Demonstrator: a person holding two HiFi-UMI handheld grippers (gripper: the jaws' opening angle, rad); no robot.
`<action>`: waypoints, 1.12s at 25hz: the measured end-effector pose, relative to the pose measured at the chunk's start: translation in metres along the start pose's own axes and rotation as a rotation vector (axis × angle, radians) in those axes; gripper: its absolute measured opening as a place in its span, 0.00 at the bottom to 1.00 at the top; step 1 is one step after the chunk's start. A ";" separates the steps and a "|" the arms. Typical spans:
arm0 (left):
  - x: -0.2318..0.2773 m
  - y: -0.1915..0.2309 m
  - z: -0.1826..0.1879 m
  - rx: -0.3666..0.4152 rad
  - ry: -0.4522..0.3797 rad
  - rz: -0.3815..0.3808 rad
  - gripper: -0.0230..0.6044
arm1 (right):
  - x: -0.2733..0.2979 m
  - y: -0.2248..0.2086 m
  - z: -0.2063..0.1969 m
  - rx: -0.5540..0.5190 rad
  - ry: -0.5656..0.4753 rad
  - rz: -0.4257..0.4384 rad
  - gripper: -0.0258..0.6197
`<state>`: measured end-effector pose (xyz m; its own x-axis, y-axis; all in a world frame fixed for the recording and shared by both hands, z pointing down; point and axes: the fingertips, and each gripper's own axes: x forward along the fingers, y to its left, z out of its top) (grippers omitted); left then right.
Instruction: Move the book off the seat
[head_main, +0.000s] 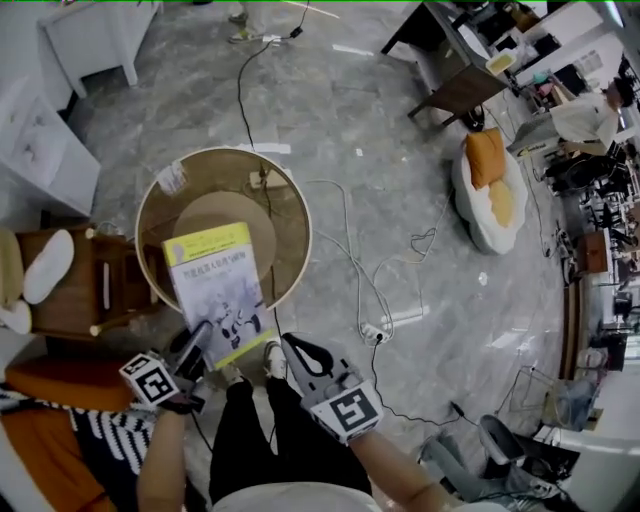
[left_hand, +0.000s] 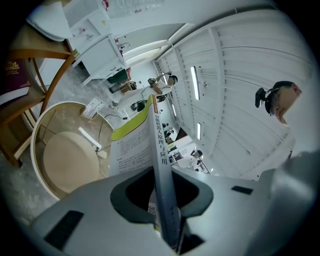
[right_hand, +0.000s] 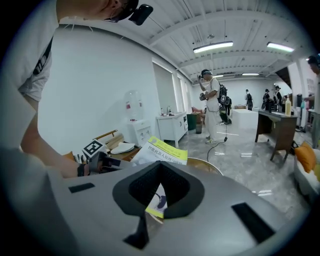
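Book (head_main: 218, 290): I see a smooth, glossy paper cover.
Round seat (head_main: 307, 240): pale wood-look rim, smooth tan disc inside.
Floor (head_main: 400, 150): grey stone look, polished, glossy to my eye.
Left gripper (left_hand: 165, 200), right gripper (right_hand: 159, 197): matt grey plastic.
Chair (head_main: 70, 300): brown wood, smooth.
Cushion (head_main: 485, 157): orange cloth, matt.

This is a big open-plan office or lab, partly dressed with home furniture. A polished grey stone-look floor (head_main: 400, 150) runs throughout, with loose cables (head_main: 350, 240) and a power strip (head_main: 372, 331) lying on it. Desks with monitors (head_main: 570, 75) crowd one side. Long strip lights (right_hand: 213, 47) hang from an exposed white ceiling. A person wearing strapped-on equipment (right_hand: 212, 105) stands in the open area, with others further back. White cabinets (head_main: 100, 35), a water dispenser (right_hand: 133, 107), a wooden chair (head_main: 75, 285) and a round cushioned seat (head_main: 290, 215) supply the domestic touch.
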<state>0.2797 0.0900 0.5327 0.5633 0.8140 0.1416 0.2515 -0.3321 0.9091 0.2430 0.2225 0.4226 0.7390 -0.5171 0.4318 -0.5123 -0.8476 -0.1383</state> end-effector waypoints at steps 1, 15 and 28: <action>0.005 0.011 -0.001 0.010 0.013 0.008 0.17 | 0.008 0.001 -0.004 -0.005 0.000 0.012 0.07; 0.095 0.118 -0.019 0.033 0.176 0.038 0.17 | 0.070 -0.025 -0.092 0.070 0.075 0.058 0.07; 0.169 0.180 -0.024 -0.007 0.273 0.069 0.17 | 0.102 -0.056 -0.097 0.084 0.088 0.056 0.07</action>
<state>0.4011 0.1789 0.7294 0.3455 0.8882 0.3029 0.2135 -0.3887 0.8963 0.3051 0.2288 0.5611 0.6670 -0.5548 0.4973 -0.5109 -0.8264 -0.2368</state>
